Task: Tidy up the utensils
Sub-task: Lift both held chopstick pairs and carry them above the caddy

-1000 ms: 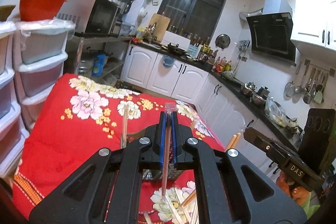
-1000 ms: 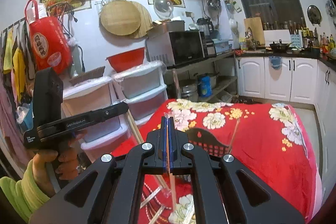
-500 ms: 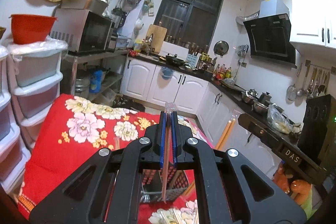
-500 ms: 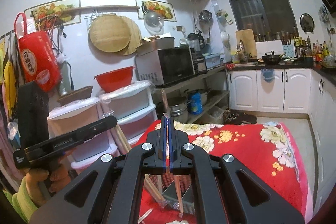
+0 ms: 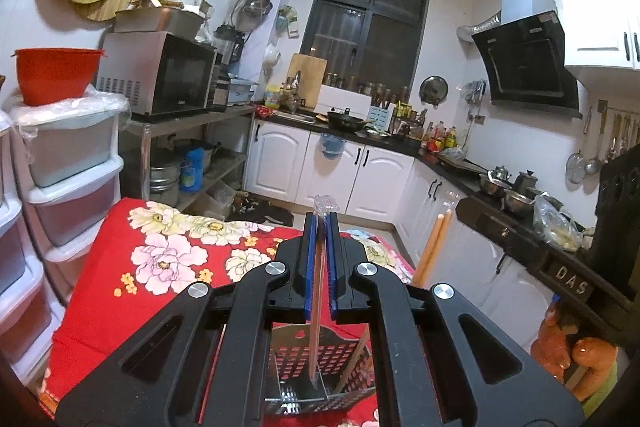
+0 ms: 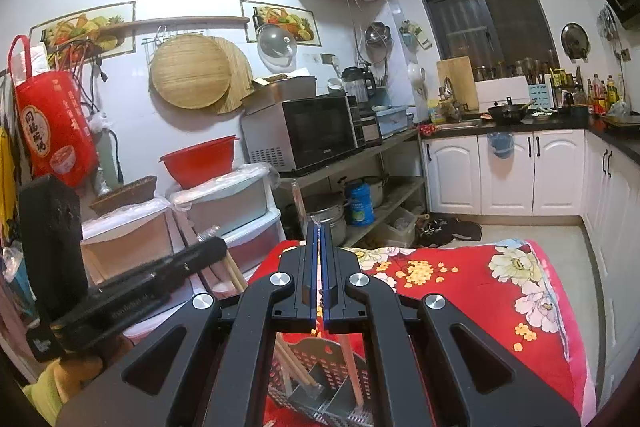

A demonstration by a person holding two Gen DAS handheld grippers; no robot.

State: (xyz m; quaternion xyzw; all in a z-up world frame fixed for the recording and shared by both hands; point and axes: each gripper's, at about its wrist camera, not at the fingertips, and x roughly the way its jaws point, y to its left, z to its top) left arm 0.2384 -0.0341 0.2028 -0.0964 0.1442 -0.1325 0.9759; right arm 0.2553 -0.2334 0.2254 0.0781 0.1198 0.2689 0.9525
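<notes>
Kitchen at night, cluttered; floral red cloth covers the bench [image 5: 120,291], with stacked plastic drawers [image 5: 72,163] and a microwave [image 5: 160,75] at far left of the left wrist view.

Moving right: left hand-held gripper [image 5: 320,259] is clamped shut on a single chopstick [image 5: 317,331]. The stick runs between the blue pads [image 5: 309,263], its clear-capped end poking out above them, its lower tip hanging over a perforated utensil caddy [image 5: 316,367] with metal dividers, which stands on the cloth directly below. Whether the tip is already inside a compartment, cannot tell.

Further right: two more wooden chopsticks [image 5: 434,247] slant up from the caddy area toward the other tool, whose handle rests in an orange-gloved hand [image 5: 572,347] at the edge.

Right wrist view, left to right: the left tool's body [image 6: 120,291] with a chopstick pair beside it; then the right hand-held gripper [image 6: 320,267], jaws closed on a thin stick seen as a sliver between the pads; the caddy [image 6: 320,383] below holds a few chopsticks leaning in its left compartment.

Handling, as judgement: chopsticks are light, stiff, smooth and narrow, so likely to pivot or slide in flat pads. A pinch near the upper third, stick hanging close to vertical, lets the tip lead into a compartment. A light caddy may tip if nudged.
</notes>
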